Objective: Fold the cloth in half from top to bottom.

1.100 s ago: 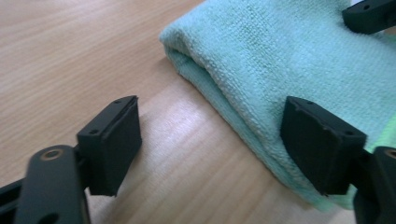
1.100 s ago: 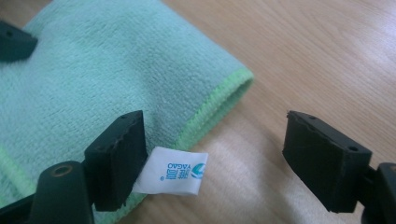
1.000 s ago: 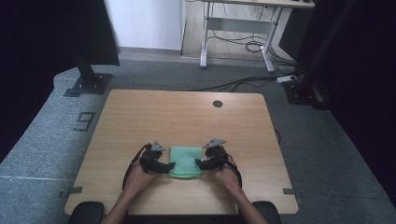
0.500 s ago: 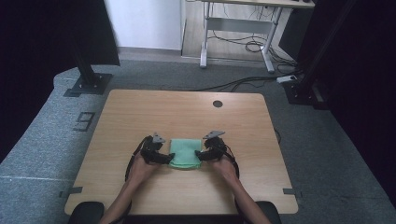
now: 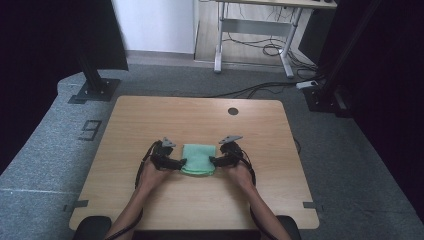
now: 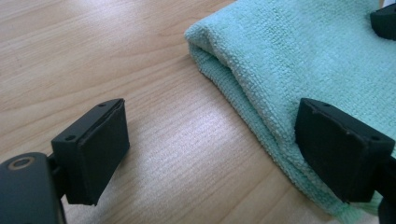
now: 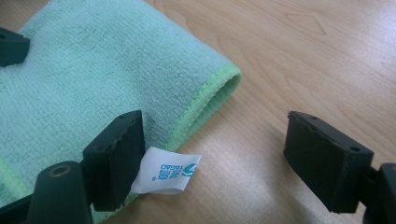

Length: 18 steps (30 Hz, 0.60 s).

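**Two grippers flank a folded green cloth**

Two hand-held grippers sit at opposite sides of a folded mint-green microfibre cloth point(image 5: 198, 159) that lies flat on the near half of the wooden table point(image 5: 200, 117), roughly midway between its left and right edges. In the high view, the left gripper point(image 5: 181, 162) meets the cloth's left edge and the right gripper point(image 5: 215, 161) meets its right edge, each pointing inward toward the other, with the person's forearms coming in from the near side.

Seen from the left gripper view, the jaws stand spread and have just been opening further. One pad hangs over bare wood; the other sits over the cloth's folded edge point(image 6: 243, 79), where two layers of towelling show. Nothing is pinched between them.

Seen from the right gripper view, the jaws are also spread wide, gripping nothing. One pad rests by the cloth's lime-stitched hem point(image 7: 196, 105), just beside a small white care label point(image 7: 169, 176) with teal print that sticks out from the edge. The other pad hangs over bare table. Between the two pads lie the hem corner and open wood.

A round cable hole point(image 5: 233, 111) marks the table's far side, well apart from the cloth.
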Each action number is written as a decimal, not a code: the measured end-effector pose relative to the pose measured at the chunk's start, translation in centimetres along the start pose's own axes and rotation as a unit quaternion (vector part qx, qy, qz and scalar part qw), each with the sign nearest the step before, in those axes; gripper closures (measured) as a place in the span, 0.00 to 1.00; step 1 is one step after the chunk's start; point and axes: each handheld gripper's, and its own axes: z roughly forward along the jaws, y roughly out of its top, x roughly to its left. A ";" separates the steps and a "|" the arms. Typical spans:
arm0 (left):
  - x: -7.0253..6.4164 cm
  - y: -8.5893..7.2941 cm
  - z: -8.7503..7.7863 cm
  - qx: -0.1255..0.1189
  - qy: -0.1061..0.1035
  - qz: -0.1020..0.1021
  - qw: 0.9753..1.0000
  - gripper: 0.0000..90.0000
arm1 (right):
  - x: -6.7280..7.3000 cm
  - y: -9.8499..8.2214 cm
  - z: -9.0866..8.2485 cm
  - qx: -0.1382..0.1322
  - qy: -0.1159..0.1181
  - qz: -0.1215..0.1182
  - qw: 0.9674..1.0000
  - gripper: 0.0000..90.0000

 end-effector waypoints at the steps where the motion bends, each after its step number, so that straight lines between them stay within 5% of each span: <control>1: 0.0 0.1 0.0 0.000 0.002 0.001 1.000 0.12 | -0.1 0.0 0.1 0.000 0.000 0.001 1.000 0.23; 18: -0.5 0.3 -0.1 -0.005 0.008 0.008 1.000 0.14 | 0.0 0.3 -0.3 0.001 -0.008 -0.002 1.000 0.27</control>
